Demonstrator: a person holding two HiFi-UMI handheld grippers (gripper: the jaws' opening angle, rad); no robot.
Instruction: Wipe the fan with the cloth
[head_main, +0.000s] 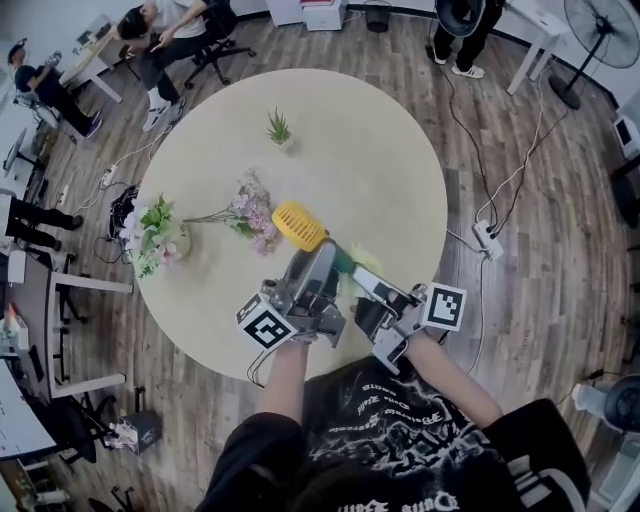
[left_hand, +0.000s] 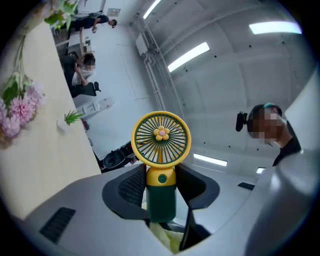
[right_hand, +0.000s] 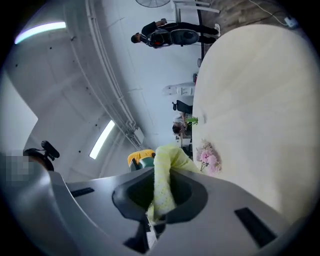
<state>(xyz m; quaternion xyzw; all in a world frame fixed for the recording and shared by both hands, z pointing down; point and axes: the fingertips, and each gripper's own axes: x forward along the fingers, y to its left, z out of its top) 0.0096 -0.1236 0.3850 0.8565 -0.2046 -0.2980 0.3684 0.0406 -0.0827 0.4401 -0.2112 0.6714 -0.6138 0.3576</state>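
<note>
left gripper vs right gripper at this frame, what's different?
Left gripper is shut on the fan by its green handle; right gripper is shut on the yellow cloth. The left gripper's load stands rigid, the right gripper's flops limp. Shared: both loaded, side by side at the table's near edge.

Open-plan office: seated people (head_main: 160, 25) at desks (head_main: 85, 60), swivel chairs (head_main: 215, 50), a power strip (head_main: 487, 237) on wood floor (head_main: 560, 250), ceiling strip lights (left_hand: 189, 56).

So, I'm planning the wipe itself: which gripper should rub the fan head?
Right, probably. The right gripper is shut on the yellow cloth, close beside the fan; the left gripper is shut on the fan's green handle, so it can only steady it.
</note>
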